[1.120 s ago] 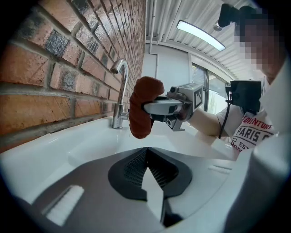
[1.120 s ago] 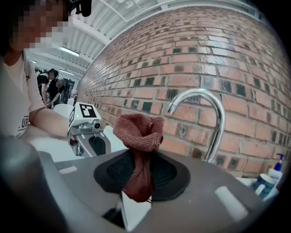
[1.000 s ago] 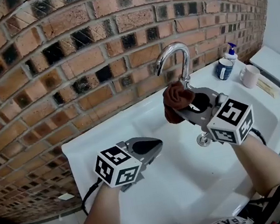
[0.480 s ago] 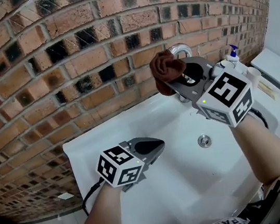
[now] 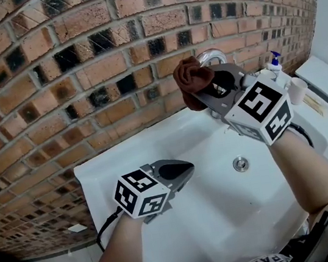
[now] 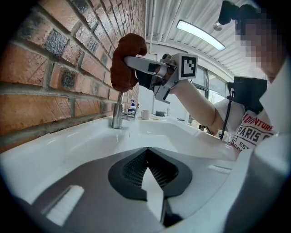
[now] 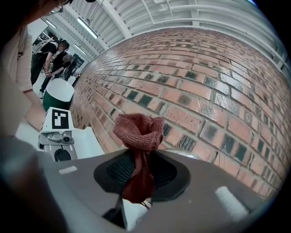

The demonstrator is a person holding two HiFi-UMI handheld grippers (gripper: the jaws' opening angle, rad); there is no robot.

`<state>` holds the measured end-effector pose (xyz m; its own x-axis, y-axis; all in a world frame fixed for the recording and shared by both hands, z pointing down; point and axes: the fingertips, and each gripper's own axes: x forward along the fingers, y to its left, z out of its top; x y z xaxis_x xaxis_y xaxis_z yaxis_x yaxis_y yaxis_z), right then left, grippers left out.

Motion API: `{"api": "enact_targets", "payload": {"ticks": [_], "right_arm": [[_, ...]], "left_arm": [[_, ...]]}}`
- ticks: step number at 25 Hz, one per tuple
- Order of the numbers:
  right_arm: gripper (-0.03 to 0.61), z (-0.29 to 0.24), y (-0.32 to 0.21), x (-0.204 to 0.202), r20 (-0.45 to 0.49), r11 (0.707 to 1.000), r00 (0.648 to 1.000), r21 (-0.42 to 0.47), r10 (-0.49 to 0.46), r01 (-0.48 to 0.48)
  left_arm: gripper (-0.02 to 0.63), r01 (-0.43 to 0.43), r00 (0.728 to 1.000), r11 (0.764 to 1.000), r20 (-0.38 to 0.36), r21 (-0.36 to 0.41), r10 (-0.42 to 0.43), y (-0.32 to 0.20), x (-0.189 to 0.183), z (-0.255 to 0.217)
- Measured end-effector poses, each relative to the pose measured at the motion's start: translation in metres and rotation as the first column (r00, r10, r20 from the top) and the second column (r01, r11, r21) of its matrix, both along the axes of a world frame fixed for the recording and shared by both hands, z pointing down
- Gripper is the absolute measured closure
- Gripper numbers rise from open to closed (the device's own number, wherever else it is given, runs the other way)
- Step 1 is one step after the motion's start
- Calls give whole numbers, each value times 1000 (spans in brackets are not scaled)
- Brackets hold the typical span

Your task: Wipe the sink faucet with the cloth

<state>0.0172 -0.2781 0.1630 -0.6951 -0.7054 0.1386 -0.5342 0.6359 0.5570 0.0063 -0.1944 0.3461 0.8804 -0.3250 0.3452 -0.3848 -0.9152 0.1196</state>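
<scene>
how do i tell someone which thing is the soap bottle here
Start at the white sink under the brick wall and follow its back ledge right, past the chrome faucet. The soap bottle stands there beside a white mug; it alone has a blue pump top.

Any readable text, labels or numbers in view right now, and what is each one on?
"DVENTURE", start hidden: on the shirt, top line.
"PARIS": shirt, second line; more letters follow but run out of view.
"EST": shirt, third line, rest hidden.
Soap bottle label: too small to read.
Left cube and right cube: square marker patterns only, no letters or numbers.
</scene>
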Motion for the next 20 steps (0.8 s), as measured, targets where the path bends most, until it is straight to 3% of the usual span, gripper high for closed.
{"api": "enact_targets", "payload": {"ticks": [10,20], "right_arm": [[480,-13,-3,6,4,1000,1000,-9,8,-8],[480,-46,-17,45,97,996,991,21,88,-90]], "left_arm": [[607,1,1000,1000,0,0,-1,0,0,0],[607,-2,1000,1000,-1,-2,2,1,1,0]]}}
